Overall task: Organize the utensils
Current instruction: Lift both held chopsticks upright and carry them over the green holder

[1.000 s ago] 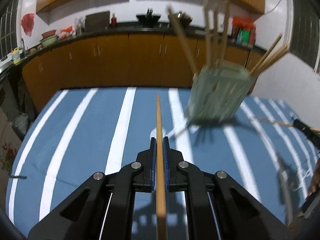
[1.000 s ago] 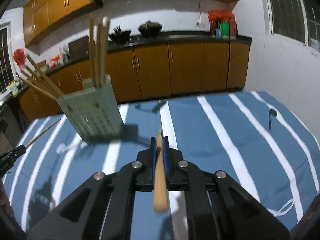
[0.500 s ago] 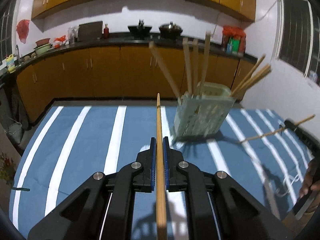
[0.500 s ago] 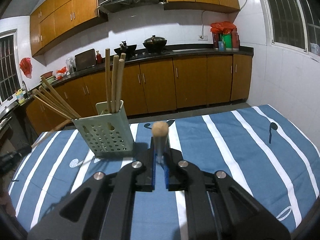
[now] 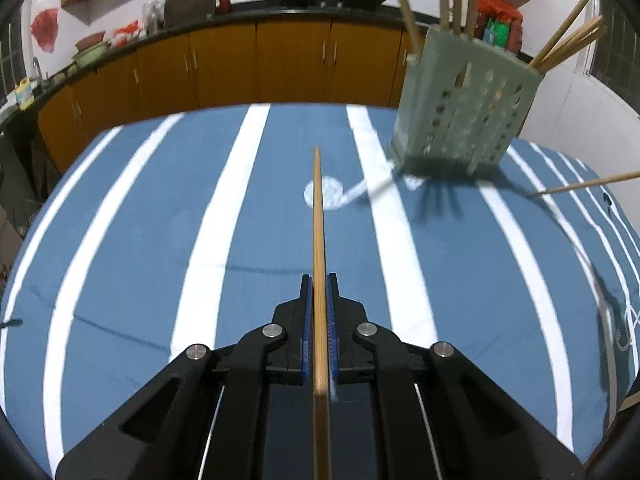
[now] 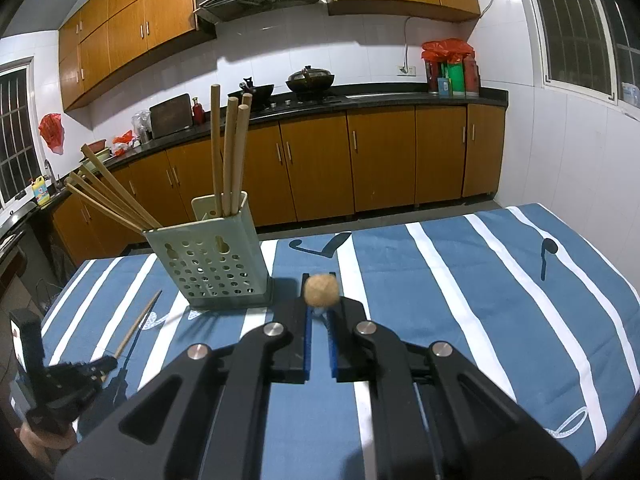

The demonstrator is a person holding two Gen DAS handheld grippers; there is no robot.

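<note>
The left hand-held gripper (image 5: 319, 280) was clamped on a wooden chopstick (image 5: 317, 216) pointing forward over the striped worktop (image 5: 160, 240). The right hand-held gripper (image 6: 319, 312) gripped another chopstick (image 6: 321, 289), seen end-on. Beyond, forward-left of it, stood the perforated green utensil holder (image 6: 212, 260) containing chopsticks.

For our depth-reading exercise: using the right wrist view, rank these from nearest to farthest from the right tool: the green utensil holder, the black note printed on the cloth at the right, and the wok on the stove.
1. Green utensil holder: just ahead-left of the right tool, on the cloth.
2. Black note print: far right of the table.
3. Wok: on the back counter.
</note>
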